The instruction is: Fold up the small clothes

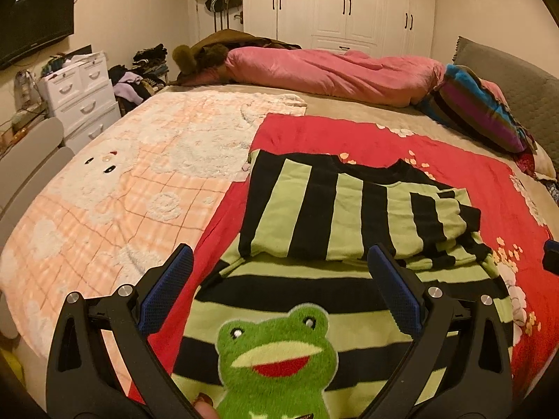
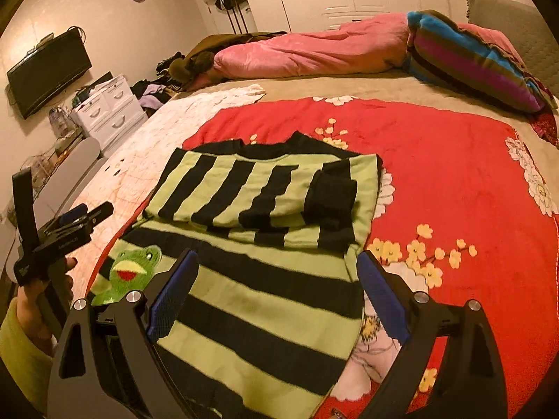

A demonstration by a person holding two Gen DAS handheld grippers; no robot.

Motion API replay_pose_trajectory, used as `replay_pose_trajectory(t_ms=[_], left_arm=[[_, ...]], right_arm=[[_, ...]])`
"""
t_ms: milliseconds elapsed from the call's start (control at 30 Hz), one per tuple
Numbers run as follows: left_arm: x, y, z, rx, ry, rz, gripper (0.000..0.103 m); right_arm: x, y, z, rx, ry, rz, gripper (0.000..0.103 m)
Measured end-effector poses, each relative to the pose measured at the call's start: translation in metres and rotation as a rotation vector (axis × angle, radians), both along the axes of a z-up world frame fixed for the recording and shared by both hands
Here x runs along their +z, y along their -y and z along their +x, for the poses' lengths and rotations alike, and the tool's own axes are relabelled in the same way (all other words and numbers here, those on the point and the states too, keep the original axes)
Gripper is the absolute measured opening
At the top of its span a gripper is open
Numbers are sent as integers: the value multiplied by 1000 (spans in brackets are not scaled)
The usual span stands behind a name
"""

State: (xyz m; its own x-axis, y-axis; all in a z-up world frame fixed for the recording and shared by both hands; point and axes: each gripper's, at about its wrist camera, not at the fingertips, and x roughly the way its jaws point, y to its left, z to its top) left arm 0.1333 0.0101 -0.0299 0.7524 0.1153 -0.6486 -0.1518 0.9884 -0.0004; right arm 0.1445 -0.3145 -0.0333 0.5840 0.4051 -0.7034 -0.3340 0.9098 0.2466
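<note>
A small green-and-black striped sweater (image 1: 349, 209) with a plush frog patch (image 1: 276, 356) lies on a red flowered blanket (image 1: 436, 160) on the bed. Its upper part and sleeves are folded over the body. My left gripper (image 1: 279, 262) is open and empty, hovering over the frog end of the sweater. In the right wrist view the sweater (image 2: 265, 244) lies ahead, frog patch (image 2: 131, 269) at its left. My right gripper (image 2: 277, 269) is open and empty above the sweater's near right part. The left gripper (image 2: 87, 216) shows at the left, held in a hand.
A peach plaid bear blanket (image 1: 122, 192) covers the bed's left side. A pink duvet (image 1: 332, 73) and striped pillow (image 1: 482, 111) lie at the far end. White drawers (image 1: 84, 97), a wall TV (image 1: 35, 24) and clothes piles stand left; wardrobes (image 1: 342, 3) behind.
</note>
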Motion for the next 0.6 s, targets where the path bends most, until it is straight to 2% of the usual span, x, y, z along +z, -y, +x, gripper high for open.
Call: replay_pose_trajectory(t_ms=[233, 400, 600], left_arm=[[-2, -17, -18, 26, -43, -10, 94], [-1, -44, -32, 70, -72, -38, 94], [1, -66, -51, 119, -92, -22, 94]], right_arm=[[-2, 5, -19, 10, -21, -11, 91], [-8, 5, -33, 30, -41, -34, 91], [-20, 3, -52, 53, -78, -61, 91]])
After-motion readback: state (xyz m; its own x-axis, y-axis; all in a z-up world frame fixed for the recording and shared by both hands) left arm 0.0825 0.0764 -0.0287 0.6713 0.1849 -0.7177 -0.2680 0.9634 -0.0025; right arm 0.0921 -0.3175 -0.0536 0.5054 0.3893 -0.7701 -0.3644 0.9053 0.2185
